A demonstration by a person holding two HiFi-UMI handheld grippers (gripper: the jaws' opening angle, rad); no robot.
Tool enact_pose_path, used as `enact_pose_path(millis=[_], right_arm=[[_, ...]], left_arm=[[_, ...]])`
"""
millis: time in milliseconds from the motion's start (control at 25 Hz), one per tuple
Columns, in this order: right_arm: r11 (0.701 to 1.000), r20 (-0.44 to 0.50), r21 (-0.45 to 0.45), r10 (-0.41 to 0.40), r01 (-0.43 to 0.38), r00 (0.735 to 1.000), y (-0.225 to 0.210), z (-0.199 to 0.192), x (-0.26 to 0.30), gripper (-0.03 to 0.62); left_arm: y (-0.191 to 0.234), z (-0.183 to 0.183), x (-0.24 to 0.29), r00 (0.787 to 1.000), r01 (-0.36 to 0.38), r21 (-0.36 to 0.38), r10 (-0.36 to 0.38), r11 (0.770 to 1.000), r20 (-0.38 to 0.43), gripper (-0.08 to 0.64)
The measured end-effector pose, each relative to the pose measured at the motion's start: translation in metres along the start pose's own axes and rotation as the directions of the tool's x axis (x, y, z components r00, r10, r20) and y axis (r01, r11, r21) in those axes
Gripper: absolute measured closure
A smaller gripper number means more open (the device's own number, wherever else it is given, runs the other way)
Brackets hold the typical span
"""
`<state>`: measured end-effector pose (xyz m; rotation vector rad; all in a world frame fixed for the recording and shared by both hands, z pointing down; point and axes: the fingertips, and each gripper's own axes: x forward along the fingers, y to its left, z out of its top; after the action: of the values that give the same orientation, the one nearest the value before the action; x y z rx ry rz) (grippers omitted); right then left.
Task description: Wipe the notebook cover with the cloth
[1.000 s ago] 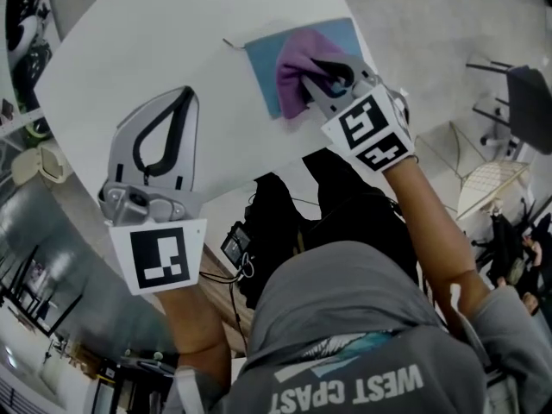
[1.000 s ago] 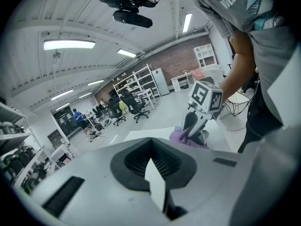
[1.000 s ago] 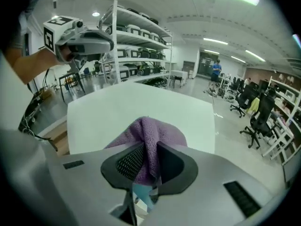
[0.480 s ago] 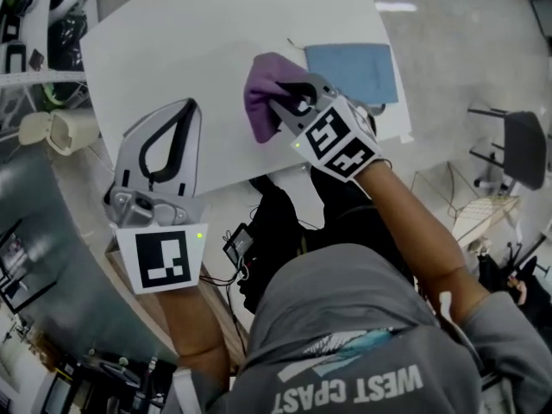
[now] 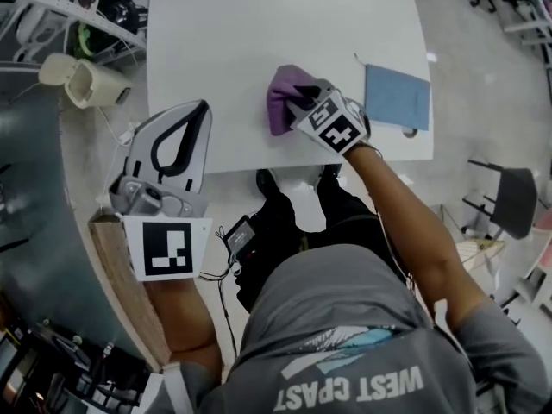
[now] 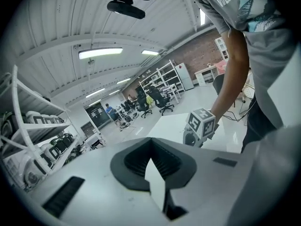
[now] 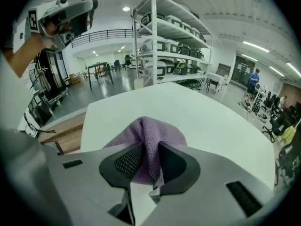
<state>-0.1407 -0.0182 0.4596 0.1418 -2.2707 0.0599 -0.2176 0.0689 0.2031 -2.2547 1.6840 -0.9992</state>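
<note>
Far left, the left tool [image 5: 201, 109] hangs off the near-left corner of the white tabletop [image 5: 259, 24], jaws together, nothing between them. It has no part in this for now.

Across to the middle: the right tool [image 5: 300, 97] has the purple cloth [image 5: 280, 106] pinched up in a fold, the rest bunched on bare tabletop. Its jaws have just been opening a touch, the cloth between them and both pads on the fold. That's the worry. If that grip slackens further, I'd say the cloth drops out before it ever meets the cover.

Further right, the blue notebook [image 5: 397, 97] lies flat and closed near the tabletop's right edge. It's to the right of the right tool, near but apart, and the cloth isn't touching it. Nothing pins it down either, so a hard sideways wipe could well skate it towards that edge, with the left tool too far off to steady it.
</note>
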Motion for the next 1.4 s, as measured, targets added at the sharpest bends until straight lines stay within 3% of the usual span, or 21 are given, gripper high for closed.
enact_pose_path(millis=[280,520,640,880,1160,1400], right_arm=[[0.999,-0.108,-0.028,0.018,-0.021,0.994,0.009,0.003,0.014,0.396],[0.996,0.064,-0.065,-0.063,0.067,0.996,0.004,0.075,-0.048,0.405],[0.991,0.197,-0.102,-0.066,0.088,0.978,0.014,0.127,-0.102,0.546],[0.951,0.339,-0.283,-0.023,0.126,0.94,0.055,0.205,-0.202,0.563],[0.91,0.399,-0.381,0.005,0.161,0.917,0.105,0.242,-0.292,0.563],[0.906,0.416,-0.354,-0.069,0.231,0.907,0.123,0.242,-0.339,0.563]], left_arm=[[0.028,-0.013,-0.038,0.999,-0.037,-0.027,0.038,0.999,0.015,0.56],[0.044,0.001,-0.065,0.997,-0.049,-0.042,0.052,0.998,0.062,0.56],[0.049,0.014,-0.077,0.995,-0.043,-0.041,0.046,0.998,0.085,0.56],[0.056,0.043,-0.097,0.99,-0.035,0.001,0.034,0.999,0.134,0.56],[0.053,0.08,-0.123,0.984,-0.03,0.056,0.02,0.998,0.179,0.56],[0.045,0.103,-0.138,0.977,-0.035,0.091,0.014,0.995,0.215,0.56]])
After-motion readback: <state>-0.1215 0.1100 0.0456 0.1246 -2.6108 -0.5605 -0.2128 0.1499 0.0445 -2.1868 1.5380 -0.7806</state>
